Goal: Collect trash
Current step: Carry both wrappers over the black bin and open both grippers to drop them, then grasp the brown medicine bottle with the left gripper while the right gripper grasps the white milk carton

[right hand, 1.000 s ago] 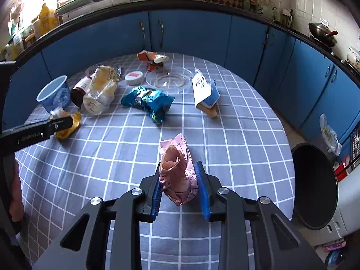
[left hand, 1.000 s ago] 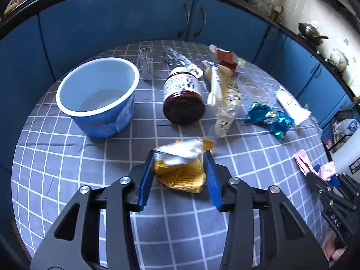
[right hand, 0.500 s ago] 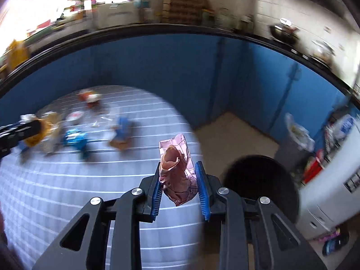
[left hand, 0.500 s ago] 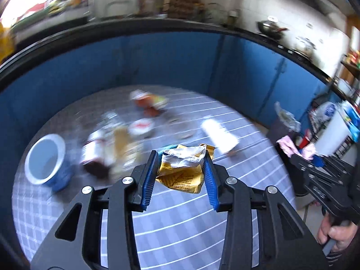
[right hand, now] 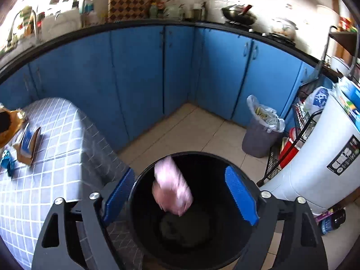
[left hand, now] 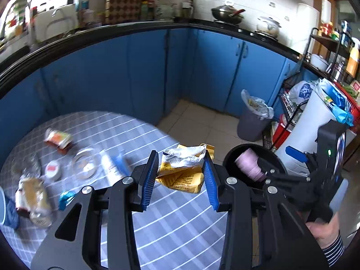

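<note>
Right wrist view: my right gripper has just been opening; its jaws now stand wide and released, and the pink wrapper is falling, blurred, between them into the black bin beside the table's edge. My left gripper is clenched on one crumpled yellow-and-white packet, carried above the table's edge nearest the bin (not yet over the opening).

Risks, as I judge them:
1. Releasing the packet early would drop it on the table or floor; the cause would be opening before the jaws clear the bin's rim.
2. Both grippers converge on one bin; a collision could jar the packet loose.

Count: one black bin, one grey lined bin by the cabinets, one wrapper falling, one packet held. Several blurred items remain on the table; I cannot count them reliably.
</note>
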